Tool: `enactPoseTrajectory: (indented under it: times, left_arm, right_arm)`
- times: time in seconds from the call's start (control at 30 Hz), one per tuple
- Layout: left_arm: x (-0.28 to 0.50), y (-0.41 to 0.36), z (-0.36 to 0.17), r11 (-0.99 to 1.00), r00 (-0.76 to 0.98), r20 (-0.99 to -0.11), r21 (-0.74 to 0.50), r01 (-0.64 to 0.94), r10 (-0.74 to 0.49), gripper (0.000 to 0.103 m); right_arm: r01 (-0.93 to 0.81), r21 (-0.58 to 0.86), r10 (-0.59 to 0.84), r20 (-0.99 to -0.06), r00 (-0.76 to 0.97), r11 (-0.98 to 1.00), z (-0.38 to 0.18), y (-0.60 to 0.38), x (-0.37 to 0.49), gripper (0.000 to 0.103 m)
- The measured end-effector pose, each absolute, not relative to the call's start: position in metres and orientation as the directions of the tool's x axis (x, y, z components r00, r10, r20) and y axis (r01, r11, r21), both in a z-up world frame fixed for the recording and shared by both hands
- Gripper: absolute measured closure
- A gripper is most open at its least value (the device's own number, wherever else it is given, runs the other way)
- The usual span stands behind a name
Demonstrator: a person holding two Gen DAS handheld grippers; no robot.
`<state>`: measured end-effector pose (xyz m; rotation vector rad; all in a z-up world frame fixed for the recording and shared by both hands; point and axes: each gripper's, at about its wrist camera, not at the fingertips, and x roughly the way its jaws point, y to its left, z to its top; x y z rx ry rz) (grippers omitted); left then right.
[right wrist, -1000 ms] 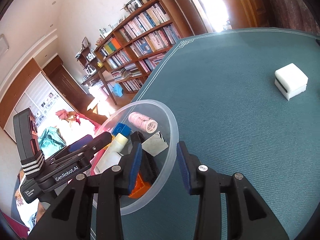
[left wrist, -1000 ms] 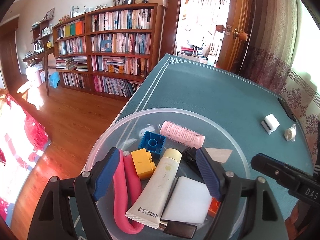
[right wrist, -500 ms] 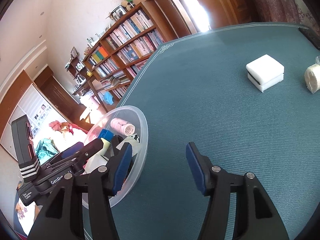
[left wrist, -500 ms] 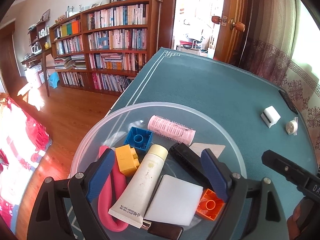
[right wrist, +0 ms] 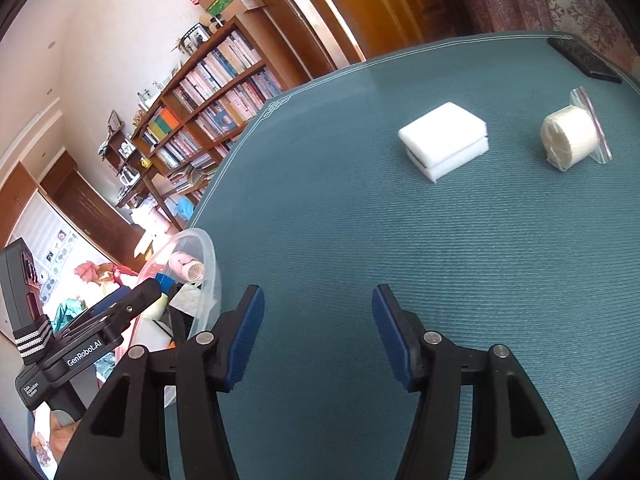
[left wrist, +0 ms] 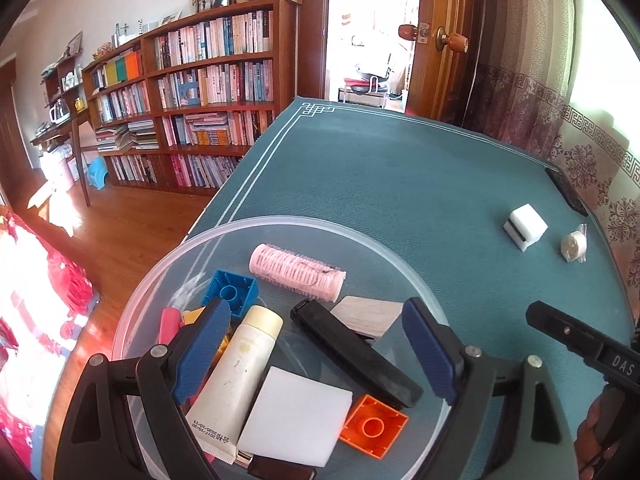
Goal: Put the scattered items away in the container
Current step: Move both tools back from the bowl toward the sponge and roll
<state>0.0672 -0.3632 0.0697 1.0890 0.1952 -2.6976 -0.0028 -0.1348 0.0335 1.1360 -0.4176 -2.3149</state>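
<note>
The left gripper hung spread and empty over the clear plastic bowl, which held a pink hair roller, a cream tube and toy bricks. The right gripper, jaws also wide apart, pointed across the teal tablecloth. At its one o'clock lay a white sponge block, with a bagged cotton roll just beside it at two o'clock.

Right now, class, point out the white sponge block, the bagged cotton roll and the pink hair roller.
white sponge block (right wrist: pixel 442 136): right wrist view, top face.
bagged cotton roll (right wrist: pixel 568 140): right wrist view, curved side of the roll.
pink hair roller (left wrist: pixel 297 272): left wrist view, middle of its barrel.
</note>
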Motion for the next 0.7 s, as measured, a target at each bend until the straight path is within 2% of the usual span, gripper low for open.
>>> enactPoseTrajectory:
  times: [0.3, 0.7]
  left_arm:
    - [0.053, -0.338, 0.076, -0.978, -0.707, -0.694, -0.023, 0.206, -0.133, 0.013]
    - [0.038, -0.288, 0.081, -0.994, -0.711, -0.701, -0.028, 0.101, -0.053, 0.013]
  right_arm:
    - [0.202, 0.441, -0.466, -0.645, -0.606, -0.874, 0.039, -0.072, -0.023, 0.043]
    - [0.094, 0.292, -0.268, -0.638, -0.722, -0.952, 0.046, -0.005, -0.050, 0.039]
